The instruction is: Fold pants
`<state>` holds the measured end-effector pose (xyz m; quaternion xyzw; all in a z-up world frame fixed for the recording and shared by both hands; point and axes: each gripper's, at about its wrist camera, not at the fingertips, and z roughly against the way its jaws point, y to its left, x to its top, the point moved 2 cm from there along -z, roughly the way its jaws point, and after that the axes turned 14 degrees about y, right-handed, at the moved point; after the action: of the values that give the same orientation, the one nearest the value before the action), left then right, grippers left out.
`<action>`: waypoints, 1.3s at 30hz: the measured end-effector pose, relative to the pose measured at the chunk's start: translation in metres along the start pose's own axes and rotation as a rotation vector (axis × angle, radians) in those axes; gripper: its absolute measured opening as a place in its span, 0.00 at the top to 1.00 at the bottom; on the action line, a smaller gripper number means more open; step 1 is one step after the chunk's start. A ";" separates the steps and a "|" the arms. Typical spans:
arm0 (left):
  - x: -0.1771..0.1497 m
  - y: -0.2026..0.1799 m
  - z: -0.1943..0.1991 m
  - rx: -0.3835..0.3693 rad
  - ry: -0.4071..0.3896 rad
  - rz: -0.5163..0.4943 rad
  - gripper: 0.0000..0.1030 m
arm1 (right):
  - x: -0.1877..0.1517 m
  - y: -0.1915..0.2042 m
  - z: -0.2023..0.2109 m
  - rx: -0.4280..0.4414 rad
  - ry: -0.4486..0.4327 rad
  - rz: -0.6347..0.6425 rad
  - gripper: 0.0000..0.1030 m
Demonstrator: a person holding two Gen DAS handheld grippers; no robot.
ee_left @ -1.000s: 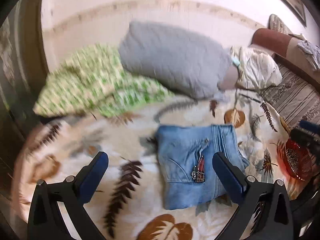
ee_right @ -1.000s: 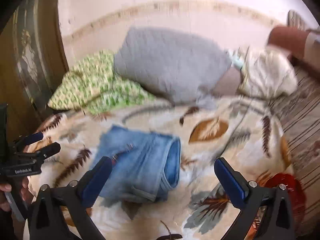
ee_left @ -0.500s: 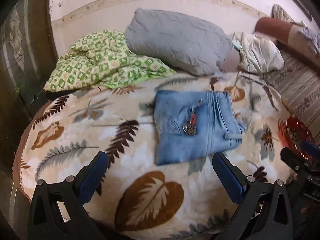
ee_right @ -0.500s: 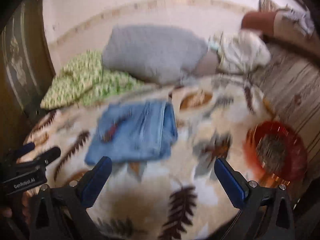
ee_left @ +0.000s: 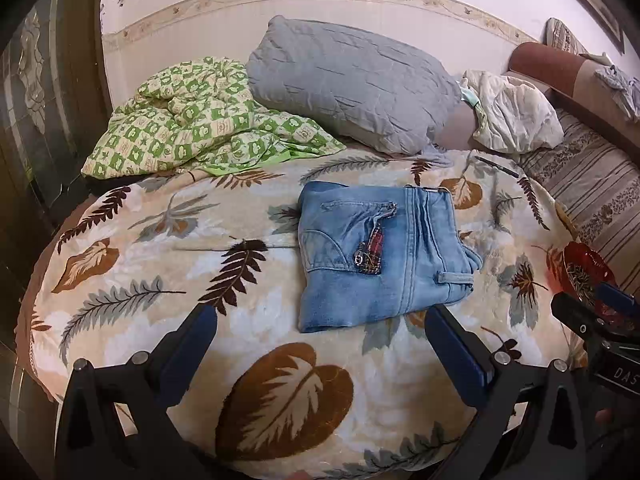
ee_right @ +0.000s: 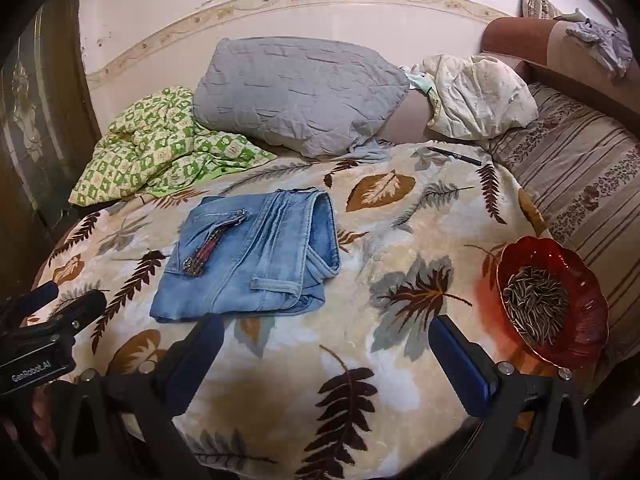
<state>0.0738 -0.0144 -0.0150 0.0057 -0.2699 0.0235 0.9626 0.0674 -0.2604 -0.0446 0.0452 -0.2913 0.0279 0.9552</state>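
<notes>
Light blue jeans (ee_left: 380,256) lie folded into a compact square on the leaf-print blanket (ee_left: 160,264), a red plaid keychain hanging from the pocket zip. The same folded jeans (ee_right: 252,258) sit left of centre in the right wrist view. My left gripper (ee_left: 320,328) hovers open near the blanket's front edge, just short of the jeans, with nothing between its blue pads. My right gripper (ee_right: 326,334) is also open and empty, in front of the jeans and to their right. Each gripper shows at the edge of the other's view.
A grey pillow (ee_left: 352,84), a green checked quilt (ee_left: 192,120) and a white bundle (ee_left: 516,112) lie at the back by the wall. A red bowl of seeds (ee_right: 548,300) stands at the blanket's right edge. A pen (ee_right: 454,156) lies near the pillows.
Both grippers have pulled back from the jeans toward the blanket's front edge; the folded jeans now look farther away and lie unmoved. Both stay open.
</notes>
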 end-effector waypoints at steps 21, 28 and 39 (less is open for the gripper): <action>-0.004 -0.001 0.003 -0.008 -0.001 -0.014 0.00 | 0.003 0.004 -0.006 0.001 0.019 0.021 0.00; -0.006 -0.002 0.002 -0.001 0.008 -0.010 0.00 | 0.000 0.009 -0.010 -0.005 0.033 0.016 0.00; -0.004 -0.004 -0.001 -0.001 0.019 -0.018 0.00 | 0.002 0.013 -0.013 -0.004 0.038 0.024 0.00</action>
<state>0.0706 -0.0187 -0.0178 0.0071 -0.2605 0.0149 0.9653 0.0751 -0.2457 -0.0532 0.0392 -0.2736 0.0395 0.9602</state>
